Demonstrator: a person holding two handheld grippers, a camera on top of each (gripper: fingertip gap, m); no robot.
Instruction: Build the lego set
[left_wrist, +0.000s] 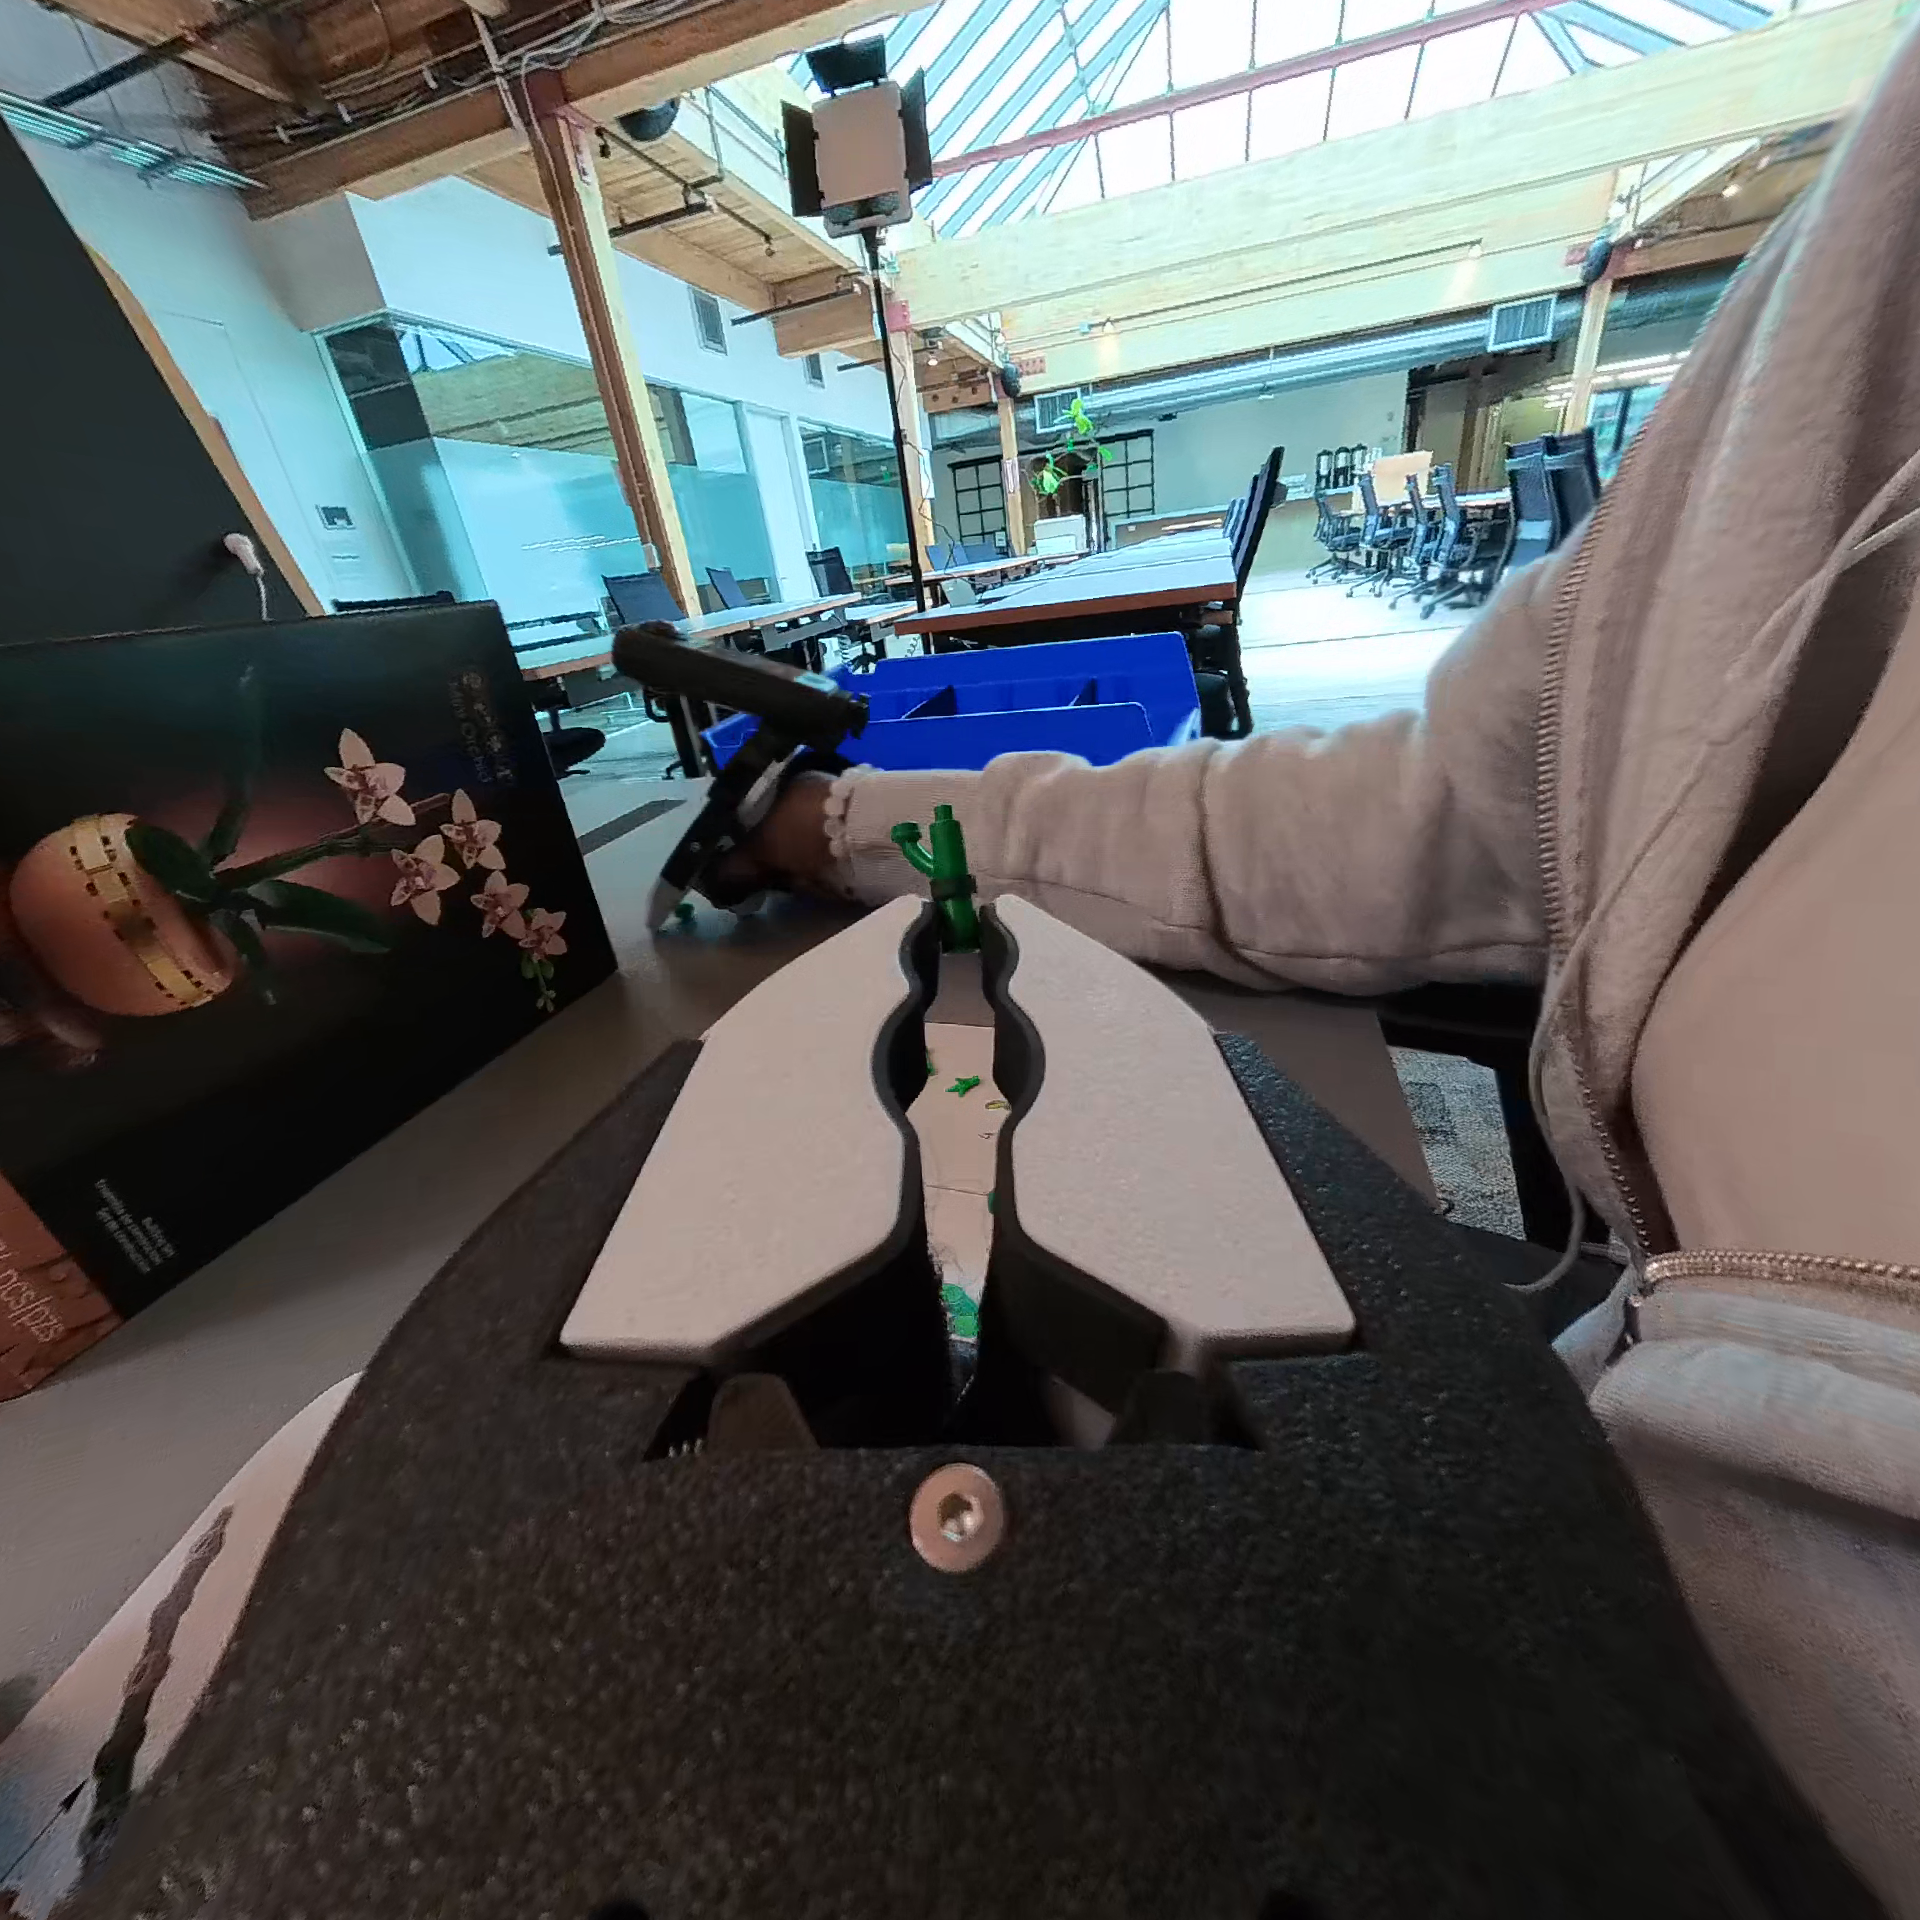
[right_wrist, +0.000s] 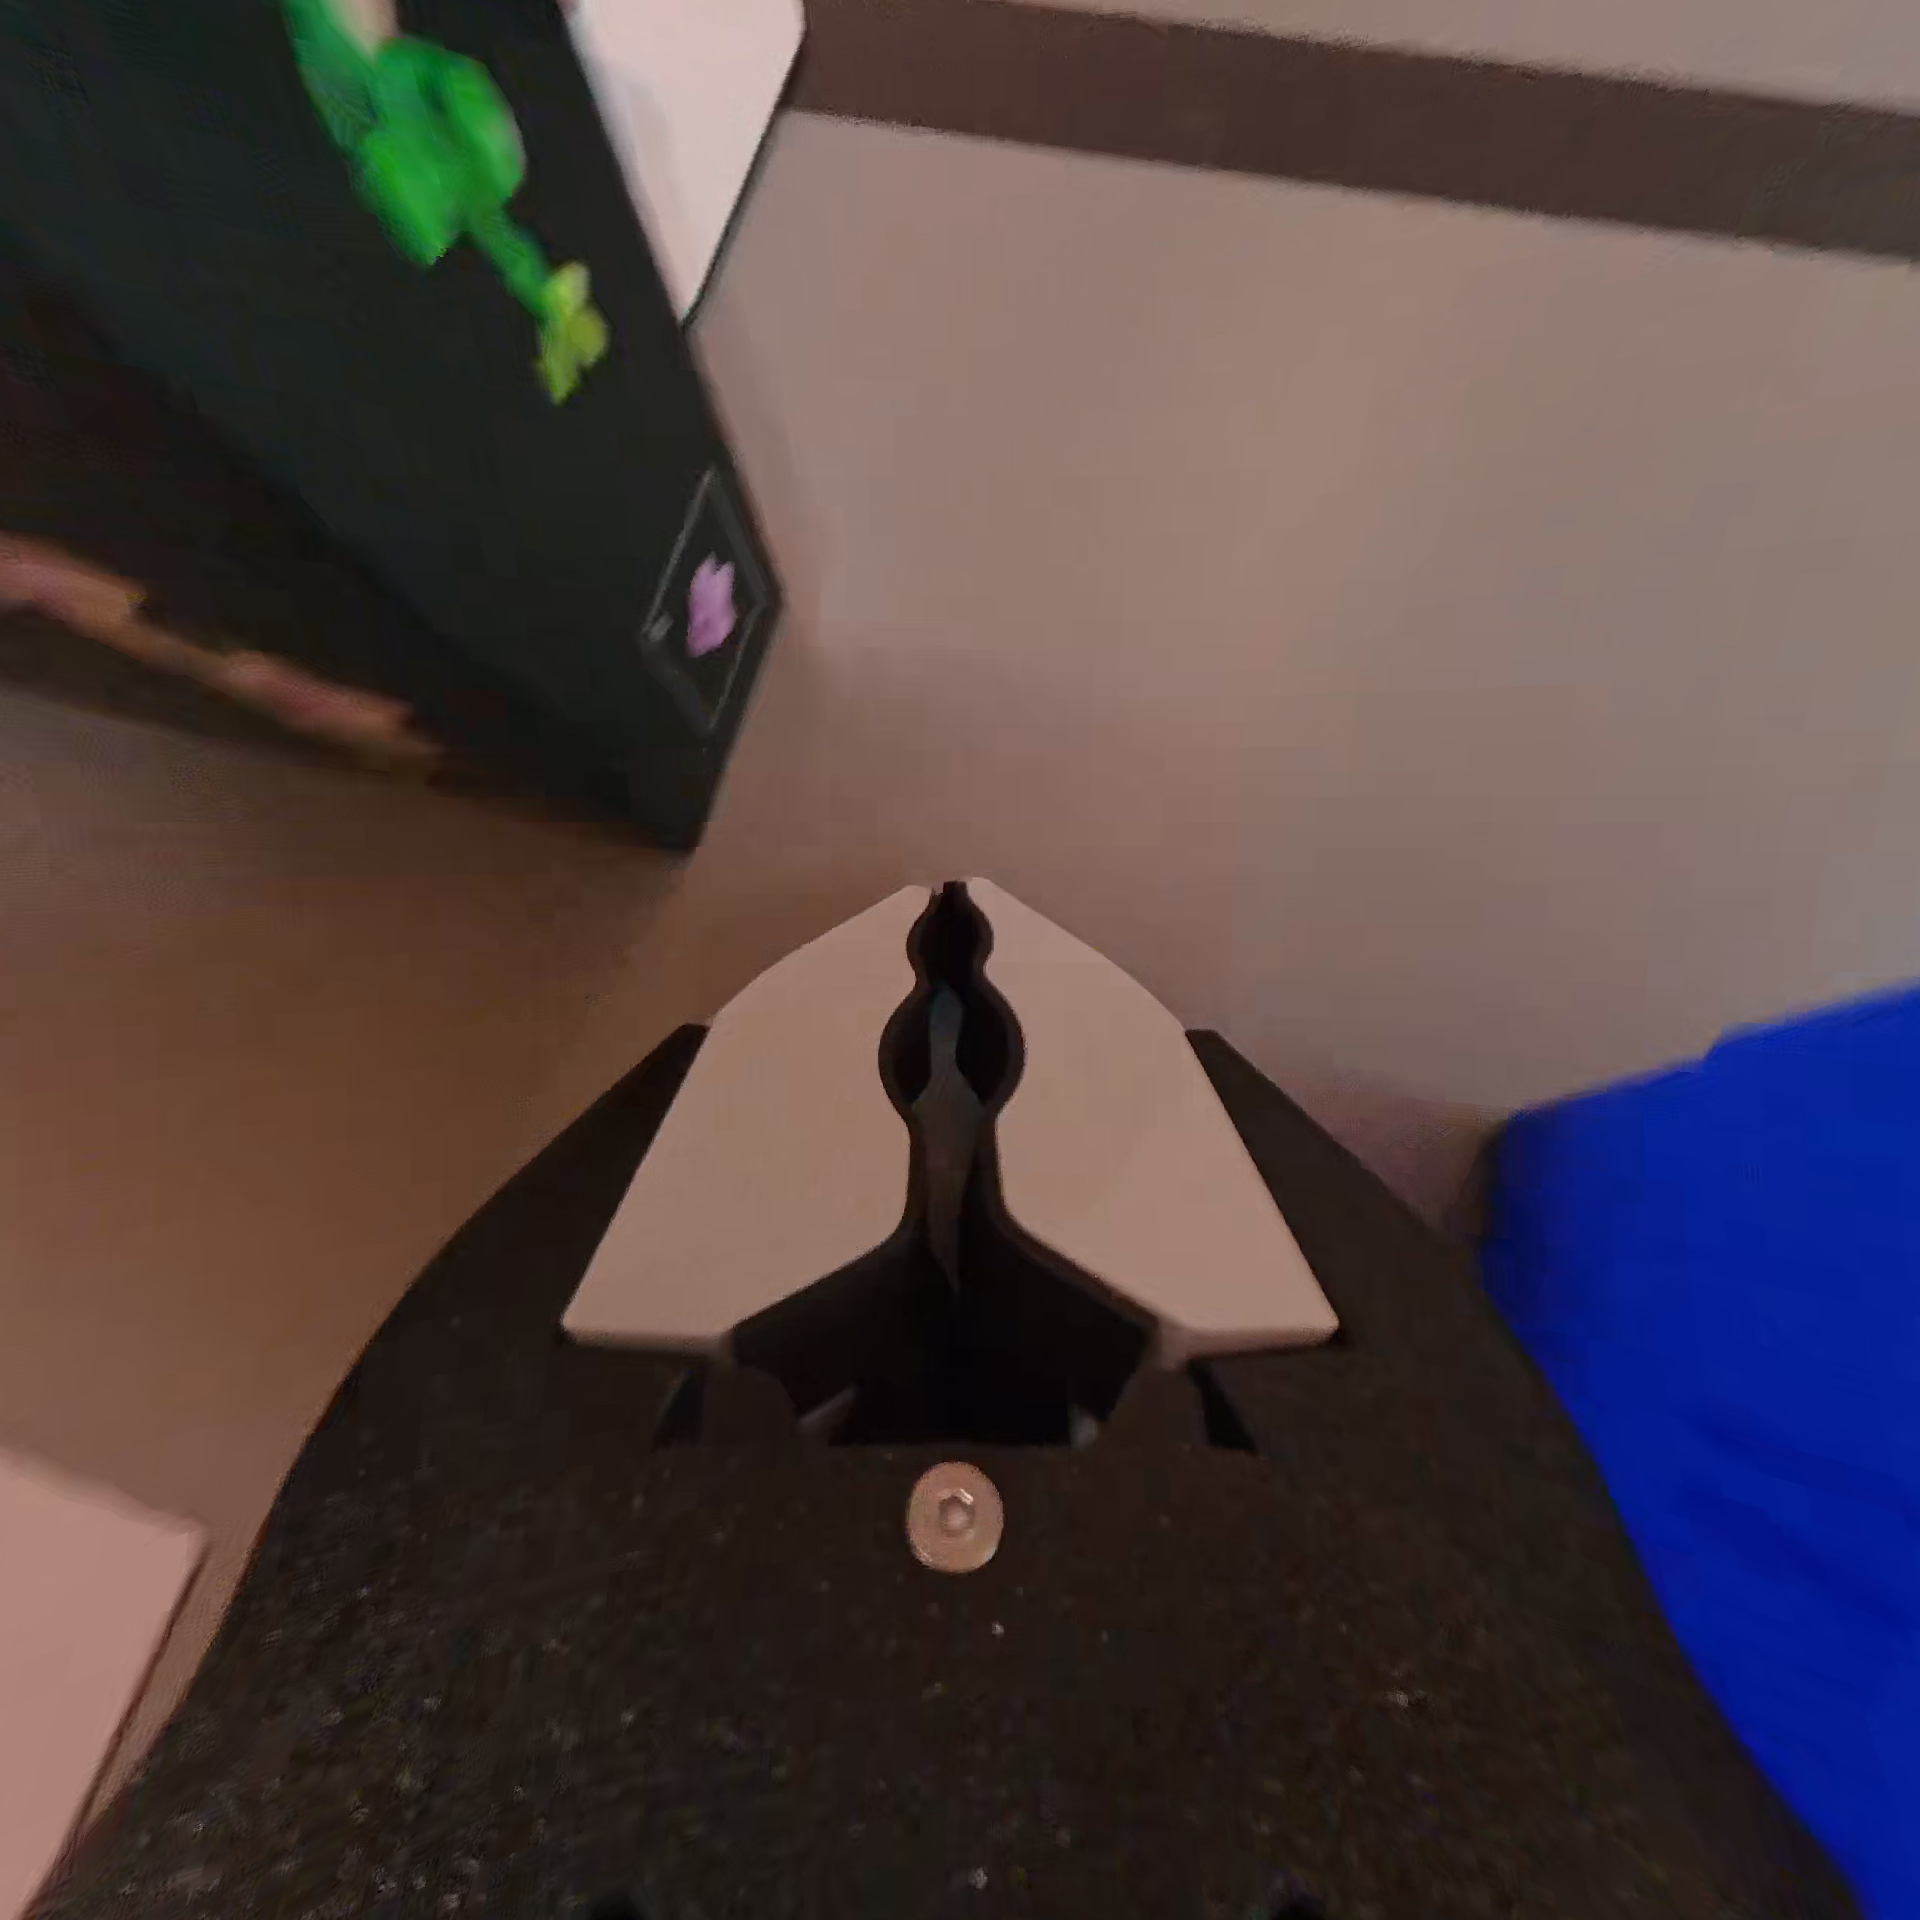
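Note:
My left gripper is shut on a green lego stem that stands upright out of its tips, with a small hooked branch to the left. My right gripper shows farther off, held by a hand, tips down at the table beside a tiny green piece. In the right wrist view my right gripper is shut with its tips touching above the grey table. A thin dark sliver sits in its gap; I cannot tell what it is. A blurred green stem shows at top left.
The dark lego box stands on the left; its corner shows in the right wrist view. A blue bin sits behind the right hand and at right. Loose green pieces lie on paper under my left gripper. A sleeve crosses the table.

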